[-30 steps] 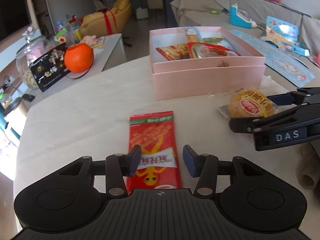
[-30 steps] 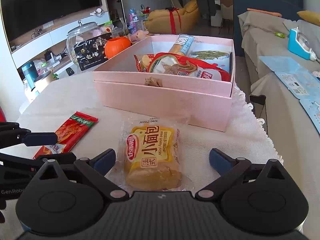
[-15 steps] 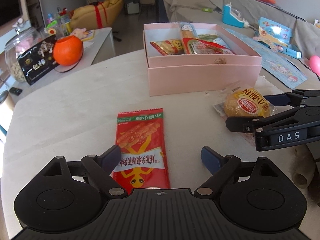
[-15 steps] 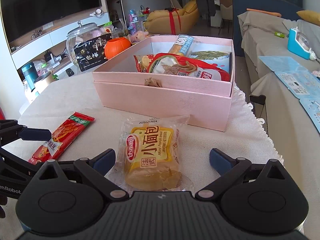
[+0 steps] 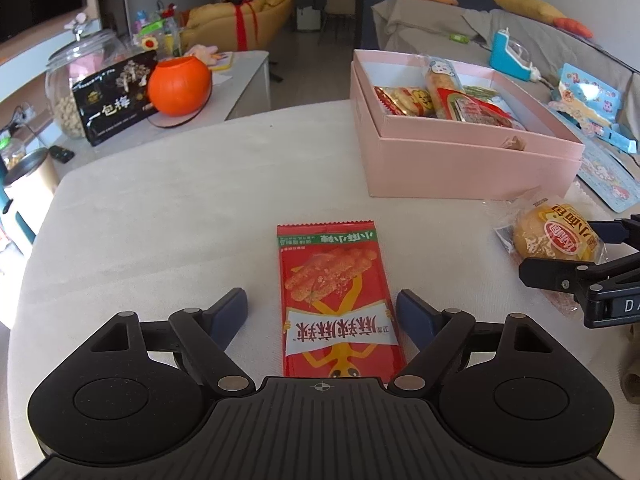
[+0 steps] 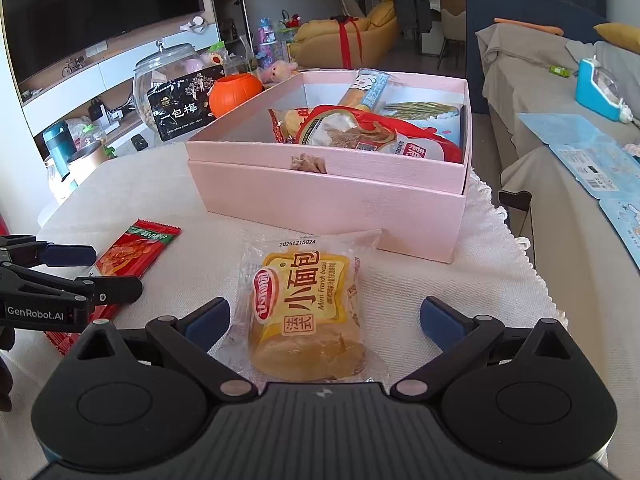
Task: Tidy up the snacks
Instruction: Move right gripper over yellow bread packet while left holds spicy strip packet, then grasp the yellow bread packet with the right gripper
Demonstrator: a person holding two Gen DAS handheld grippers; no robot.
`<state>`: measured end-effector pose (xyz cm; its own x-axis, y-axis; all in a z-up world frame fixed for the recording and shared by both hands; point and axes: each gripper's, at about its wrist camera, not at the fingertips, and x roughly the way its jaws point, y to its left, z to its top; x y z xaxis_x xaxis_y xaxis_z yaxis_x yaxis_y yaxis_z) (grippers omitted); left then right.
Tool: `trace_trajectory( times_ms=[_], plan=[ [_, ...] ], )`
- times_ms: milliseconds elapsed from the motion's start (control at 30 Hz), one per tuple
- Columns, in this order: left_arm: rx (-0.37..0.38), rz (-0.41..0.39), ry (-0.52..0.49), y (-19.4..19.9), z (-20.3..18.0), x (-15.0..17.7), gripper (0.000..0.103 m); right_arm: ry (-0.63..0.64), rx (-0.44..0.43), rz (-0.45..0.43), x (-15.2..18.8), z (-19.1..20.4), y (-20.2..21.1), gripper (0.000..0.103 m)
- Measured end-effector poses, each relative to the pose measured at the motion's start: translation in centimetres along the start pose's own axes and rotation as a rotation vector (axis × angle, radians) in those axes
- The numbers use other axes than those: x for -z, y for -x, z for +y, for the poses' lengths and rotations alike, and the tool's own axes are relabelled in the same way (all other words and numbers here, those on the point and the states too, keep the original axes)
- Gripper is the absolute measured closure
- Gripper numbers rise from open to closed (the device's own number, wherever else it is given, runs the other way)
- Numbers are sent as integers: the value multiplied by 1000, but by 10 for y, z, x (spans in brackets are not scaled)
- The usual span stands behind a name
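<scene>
So the left tongs (image 5: 322,312) are hanging over the near part of the tabletop (image 5: 160,220) with the jaws spread wide, and the red snack packet (image 5: 336,304) is lying flat between them, long side pointing away toward the far edge. The blue pads (image 5: 230,312) aren't touching it on either side, there's bare cloth showing between each pad and the wrapper. Over at the far left edge of the tabletop, on the low cabinet behind it, a glass jar (image 5: 80,76), a black box with white characters (image 5: 116,100) and an orange pumpkin-shaped pot (image 5: 180,86) are sitting (just background clutter as far as I can tell).

Moving right, the pink box (image 6: 332,200) is sitting open toward the far right corner of the tabletop, already holding several wrapped snacks (image 6: 360,128): a red pouch, a long blue-white stick pack leaning against the back wall, and a couple more I can't read.

Just in front of the box's near wall, the mini bread packet (image 6: 306,308) is lying on the white cloth near the right edge of the tabletop. The right tongs (image 6: 324,318) are straddling it, jaws spread just as wide, both pads well clear of the crinkly clear wrapper, nothing pinched. From that camera the left tongs are poking in at the left, over the lower end of the red packet.
</scene>
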<state>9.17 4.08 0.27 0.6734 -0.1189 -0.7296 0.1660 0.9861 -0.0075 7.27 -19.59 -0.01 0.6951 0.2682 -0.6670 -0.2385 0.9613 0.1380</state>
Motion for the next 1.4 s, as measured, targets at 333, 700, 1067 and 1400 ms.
trace_trajectory(
  times_ms=[333,700,1067,1400],
  plan=[
    [-1,-21,14,25,-19,22,43,62,33,25,-1,9,-5,0],
    [-7,-31,21,34,-24,33,43,152,14,95,-10,10,-10,0],
    [22,-39,43,33,-20,32,38,122,-56,111,-19,16,-2,25],
    [54,-4,43,14,-17,9,30,142,-55,124,-17,19,12,43]
  ],
)
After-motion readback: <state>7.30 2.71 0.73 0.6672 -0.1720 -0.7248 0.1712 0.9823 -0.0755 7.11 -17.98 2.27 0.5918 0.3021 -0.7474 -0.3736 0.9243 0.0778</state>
